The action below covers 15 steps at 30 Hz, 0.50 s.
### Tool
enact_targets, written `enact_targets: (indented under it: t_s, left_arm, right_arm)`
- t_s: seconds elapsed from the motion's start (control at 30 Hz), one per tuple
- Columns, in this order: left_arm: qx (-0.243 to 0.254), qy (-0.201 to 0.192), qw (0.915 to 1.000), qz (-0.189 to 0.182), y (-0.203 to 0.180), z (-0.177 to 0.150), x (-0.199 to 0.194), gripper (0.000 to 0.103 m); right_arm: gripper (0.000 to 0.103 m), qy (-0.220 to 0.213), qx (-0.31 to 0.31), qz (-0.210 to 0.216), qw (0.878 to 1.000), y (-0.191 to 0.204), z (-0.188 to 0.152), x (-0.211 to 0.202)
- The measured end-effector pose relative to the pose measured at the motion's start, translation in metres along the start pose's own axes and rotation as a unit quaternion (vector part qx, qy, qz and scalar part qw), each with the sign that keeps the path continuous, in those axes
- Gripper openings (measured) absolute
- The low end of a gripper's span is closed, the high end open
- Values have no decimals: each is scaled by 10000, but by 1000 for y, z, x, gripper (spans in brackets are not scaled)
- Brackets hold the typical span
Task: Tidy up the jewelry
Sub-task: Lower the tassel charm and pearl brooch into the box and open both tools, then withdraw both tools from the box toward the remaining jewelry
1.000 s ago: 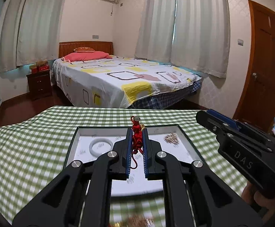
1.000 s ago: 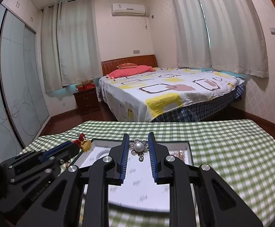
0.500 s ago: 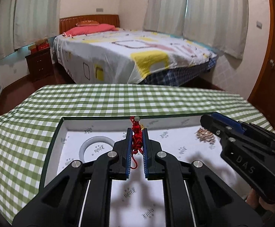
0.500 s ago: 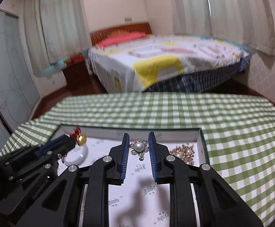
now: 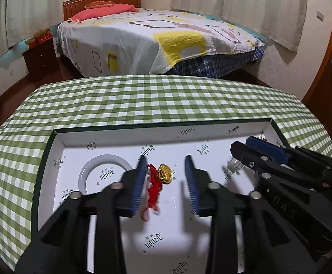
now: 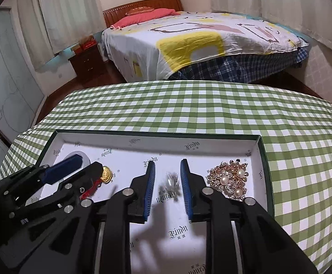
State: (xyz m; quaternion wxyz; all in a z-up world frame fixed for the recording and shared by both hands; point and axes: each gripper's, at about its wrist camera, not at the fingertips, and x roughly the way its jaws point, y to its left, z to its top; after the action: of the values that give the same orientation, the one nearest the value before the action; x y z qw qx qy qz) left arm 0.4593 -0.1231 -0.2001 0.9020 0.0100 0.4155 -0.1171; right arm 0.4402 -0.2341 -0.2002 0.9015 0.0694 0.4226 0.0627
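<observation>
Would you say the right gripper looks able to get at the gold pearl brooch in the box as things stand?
Probably yes. The gold pearl brooch lies uncovered on the box floor just beside the right gripper, whose jaws have just been opening around the blurred silver brooch; only that piece sits between them.

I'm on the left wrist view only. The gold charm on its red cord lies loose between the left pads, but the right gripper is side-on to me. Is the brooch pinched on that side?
Observer: No. The right wrist view shows the right gripper open. Its jaws have just been opening, and the silver brooch shows blurred between the pads, touching neither.
Operator: What's at the right end of the box? The gripper hides it from me.
Observer: A gold brooch cluster with three pearls lies there, close to the right wall of the box and apart from the silver brooch.
</observation>
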Motion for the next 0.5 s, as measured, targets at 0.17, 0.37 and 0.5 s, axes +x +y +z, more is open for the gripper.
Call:
enact_targets:
  t_s: [0.17,0.37,0.5]
  left_arm:
    - [-155,-126,9998,-25,6,0,-5,49]
    - [-143,-697,9973,184,8,-1,-37,59]
    - [-120,-1229,9918,322,7,-8,-78,67]
  right_arm:
    - [43,-126,113,-48,9998,-6,0,-5]
    - [45,-596,-4,-130,9981,0,-2,-33]
    - [45,-1065,-64,-156,9942,6,-10,-70]
